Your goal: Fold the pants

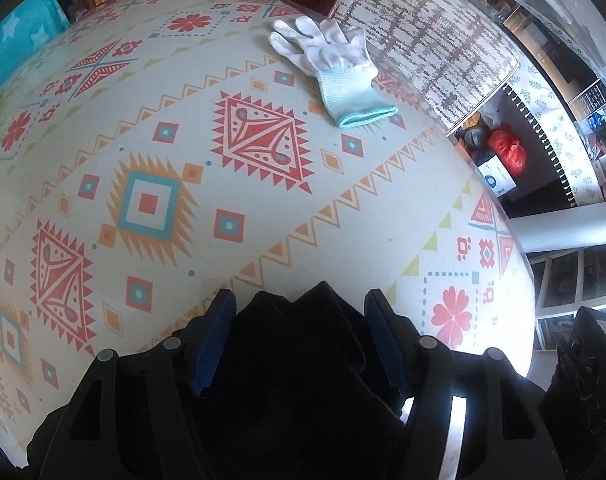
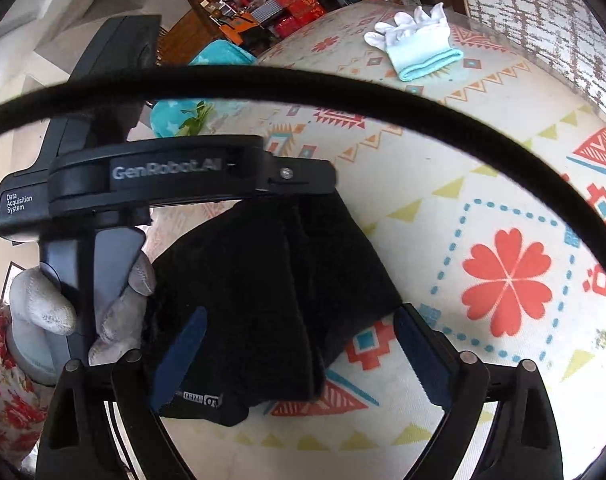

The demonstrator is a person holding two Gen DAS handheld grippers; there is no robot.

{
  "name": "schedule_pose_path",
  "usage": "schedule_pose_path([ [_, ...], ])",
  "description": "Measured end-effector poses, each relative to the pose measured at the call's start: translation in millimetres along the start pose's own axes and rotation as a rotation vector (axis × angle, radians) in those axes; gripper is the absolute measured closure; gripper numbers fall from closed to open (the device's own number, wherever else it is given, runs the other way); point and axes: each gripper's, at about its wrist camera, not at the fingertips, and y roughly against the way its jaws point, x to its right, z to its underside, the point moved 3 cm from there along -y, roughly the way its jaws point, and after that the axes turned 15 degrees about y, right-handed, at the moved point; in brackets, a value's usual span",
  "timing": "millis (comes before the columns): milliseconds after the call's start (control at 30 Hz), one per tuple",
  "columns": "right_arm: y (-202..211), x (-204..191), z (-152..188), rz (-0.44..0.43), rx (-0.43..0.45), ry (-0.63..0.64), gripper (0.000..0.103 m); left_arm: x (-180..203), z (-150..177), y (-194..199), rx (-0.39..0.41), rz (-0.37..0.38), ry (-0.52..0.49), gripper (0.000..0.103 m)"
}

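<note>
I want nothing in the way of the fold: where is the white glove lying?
The white knit glove with a pale blue cuff lies on the patterned mat's far side, beside the grey-and-white rug.

Both wrist views are bright with even daylight, and the patterned mat (image 1: 263, 200) shows crisp colours and soft, faint shadows. Fisheye distortion bulges the mat and bends the edges into dark corners. Glare whitens the floor just right of the left gripper (image 1: 299, 344). The black pants (image 2: 271, 288) read as nearly featureless, perhaps underexposed. The cable (image 2: 303, 84) close to the lens looks soft.
</note>
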Motion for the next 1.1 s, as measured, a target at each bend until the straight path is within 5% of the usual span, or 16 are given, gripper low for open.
schedule_pose_path([
  [233, -0.3, -3.8, 6.4, 0.002, 0.061, 0.014, 0.005, -5.4, -1.8, -5.6, -0.008, -0.005, 0.022, 0.039],
  [500, -10.4, -21.2, 4.0, 0.099, 0.021, 0.111, 0.006, 1.5, -1.8, -5.1, 0.006, -0.052, -0.029, 0.069],
  [567, -5.8, -18.3, 5.5, 0.102, 0.009, 0.114, 0.012, 3.4, -2.1, -3.9, 0.009, -0.061, -0.041, 0.071],
  [633, -4.4, -13.3, 4.2, 0.108, 0.001, 0.102, 0.036, 4.2, -2.6, -3.1, 0.009, -0.062, -0.047, 0.073],
  [733, -1.6, 0.5, 4.3, 0.067, -0.007, 0.049, 0.059, 6.1, -4.0, -3.2, 0.008, -0.062, -0.049, 0.075],
  [1100, 8.5, 14.6, 4.0, -0.004, -0.001, -0.021, 0.068, 11.9, -0.3, 3.8, 0.034, -0.092, -0.078, 0.077],
])
